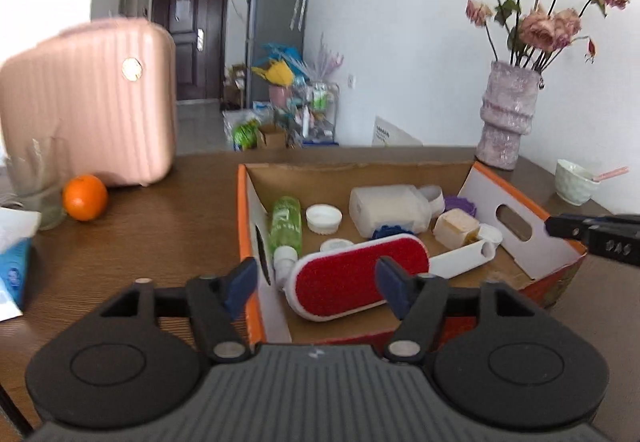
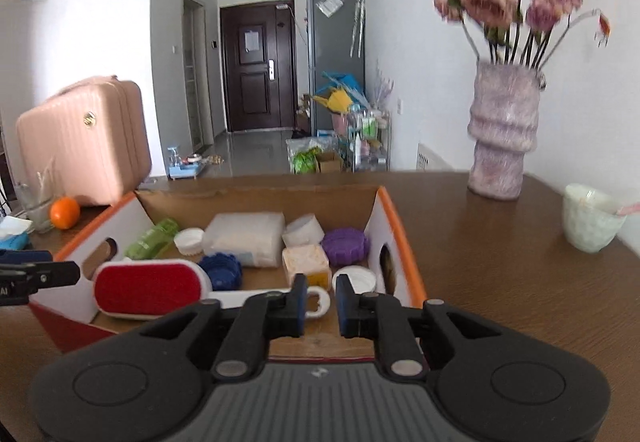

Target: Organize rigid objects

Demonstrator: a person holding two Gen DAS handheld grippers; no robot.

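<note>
An orange-rimmed cardboard box (image 1: 250,226) (image 2: 404,242) on the brown table holds a red lint brush (image 1: 352,278) (image 2: 146,288), a green bottle (image 1: 285,224) (image 2: 154,238), a white jar (image 1: 390,207) (image 2: 244,234), white lids (image 1: 324,217), a blue disc (image 2: 222,270), a purple disc (image 2: 345,246) and a beige block (image 1: 456,228) (image 2: 306,262). My left gripper (image 1: 316,288) is open and empty above the box's near left corner. My right gripper (image 2: 321,306) is open a little and empty above the box's near edge; it shows at the right in the left wrist view (image 1: 592,234).
A pink suitcase (image 1: 92,101) (image 2: 84,141), an orange (image 1: 85,197) (image 2: 65,212) and a glass (image 1: 38,181) stand at the left. A vase of dried flowers (image 1: 506,117) (image 2: 502,133) and a white cup (image 1: 572,181) (image 2: 590,217) stand at the right. A tissue pack (image 1: 14,266) lies at the far left.
</note>
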